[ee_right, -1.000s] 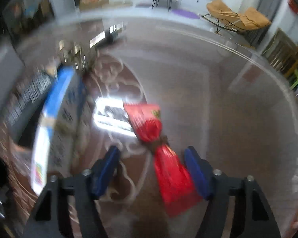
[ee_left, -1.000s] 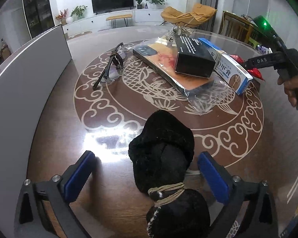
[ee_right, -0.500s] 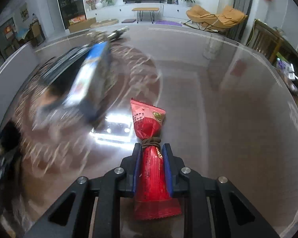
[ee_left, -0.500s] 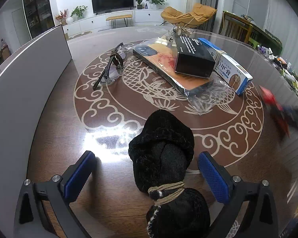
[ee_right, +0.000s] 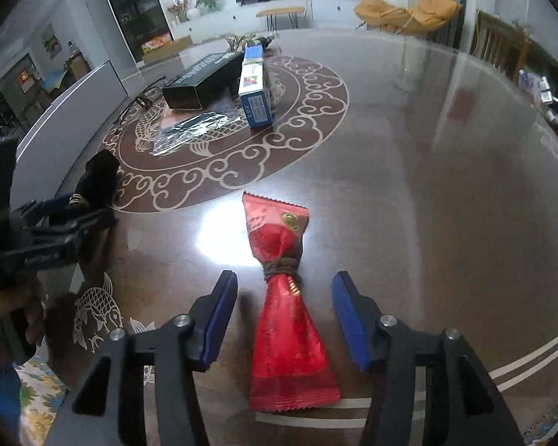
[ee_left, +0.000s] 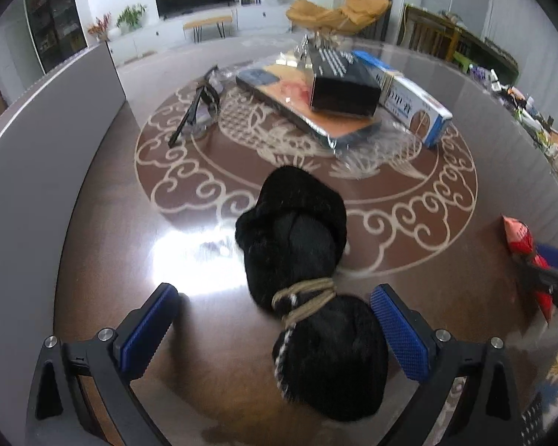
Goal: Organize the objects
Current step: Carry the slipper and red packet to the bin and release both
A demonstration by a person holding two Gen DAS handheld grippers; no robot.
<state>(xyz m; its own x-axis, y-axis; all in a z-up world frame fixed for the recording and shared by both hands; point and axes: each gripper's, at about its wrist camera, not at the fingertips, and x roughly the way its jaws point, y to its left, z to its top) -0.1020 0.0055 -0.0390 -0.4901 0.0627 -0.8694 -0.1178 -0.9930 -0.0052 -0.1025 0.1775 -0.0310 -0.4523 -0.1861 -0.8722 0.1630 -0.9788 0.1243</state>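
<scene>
A black furry bundle, tied at its waist with beige cord, lies on the brown patterned table. My left gripper is open, with a blue pad on each side of the bundle and clear of it. A red foil packet, cinched with a brown cord, lies flat on the table. My right gripper straddles the packet with its jaws opening, and neither pad touches it. The left wrist view shows the red packet and my right gripper at the far right. The right wrist view has the bundle and my left gripper at its left.
At the table's centre sit a black box, a blue-and-white carton, a flat item in clear wrap and dark glasses. A grey panel stands along the left. Clutter lines the far right edge. A hand holds the left tool.
My right gripper carried the red packet across the table, was shut on it half a second ago, and now stands apart from it. The left gripper and the bundle stayed put.
</scene>
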